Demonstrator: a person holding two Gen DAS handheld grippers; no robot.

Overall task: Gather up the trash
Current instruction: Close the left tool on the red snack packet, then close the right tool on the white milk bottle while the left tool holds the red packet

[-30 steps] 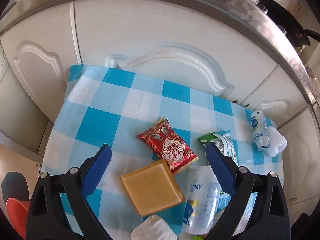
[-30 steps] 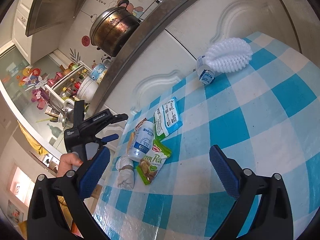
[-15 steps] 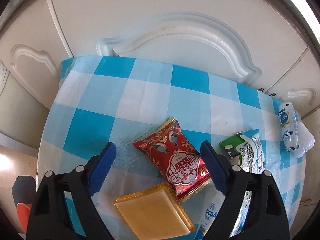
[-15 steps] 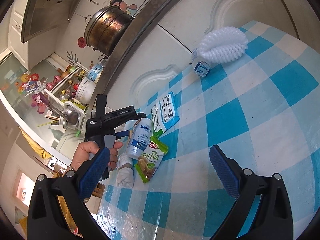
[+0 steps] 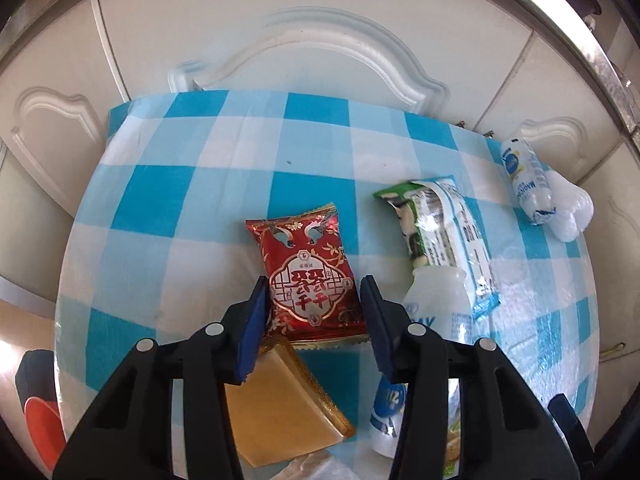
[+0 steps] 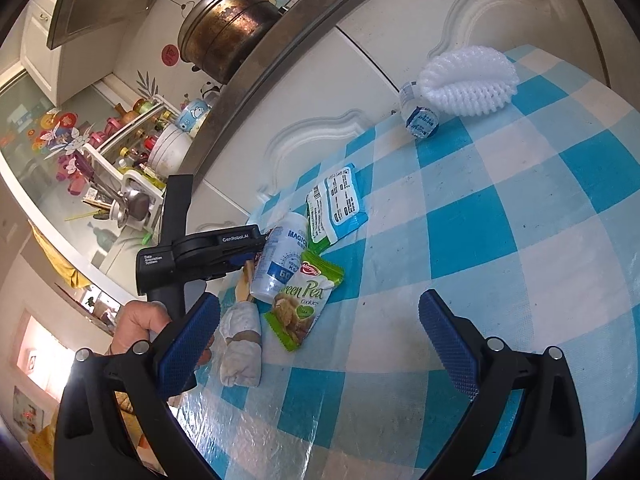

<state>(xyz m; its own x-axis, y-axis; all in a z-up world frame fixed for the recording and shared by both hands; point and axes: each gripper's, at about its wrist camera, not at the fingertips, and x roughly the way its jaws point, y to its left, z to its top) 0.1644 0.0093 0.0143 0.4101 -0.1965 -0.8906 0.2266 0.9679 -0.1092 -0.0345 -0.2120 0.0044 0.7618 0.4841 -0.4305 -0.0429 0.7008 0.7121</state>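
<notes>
A red snack packet (image 5: 308, 280) lies on the blue-and-white checked table (image 5: 192, 196). My left gripper (image 5: 316, 316) is low over it, its jaws narrowed around the packet's near end, one on each side. A flat tan wrapper (image 5: 280, 404) lies under the gripper. A white bottle (image 5: 428, 316), a blue-white packet (image 5: 452, 236) and a second small bottle (image 5: 524, 180) lie to the right. My right gripper (image 6: 320, 344) is open and empty above the table. From there I see the left gripper (image 6: 224, 248), a green pea cookie packet (image 6: 304, 304) and a crumpled tissue (image 6: 240, 344).
White cabinet doors (image 5: 320, 40) stand right behind the table. A white foam net (image 6: 468, 80) lies with the small bottle (image 6: 420, 116) at the far edge. A pot (image 6: 224, 36) sits on the steel counter above. The table's right half (image 6: 520, 240) is bare cloth.
My left gripper moved forward and down over the red packet and its jaws narrowed around it. The right gripper barely moved.
</notes>
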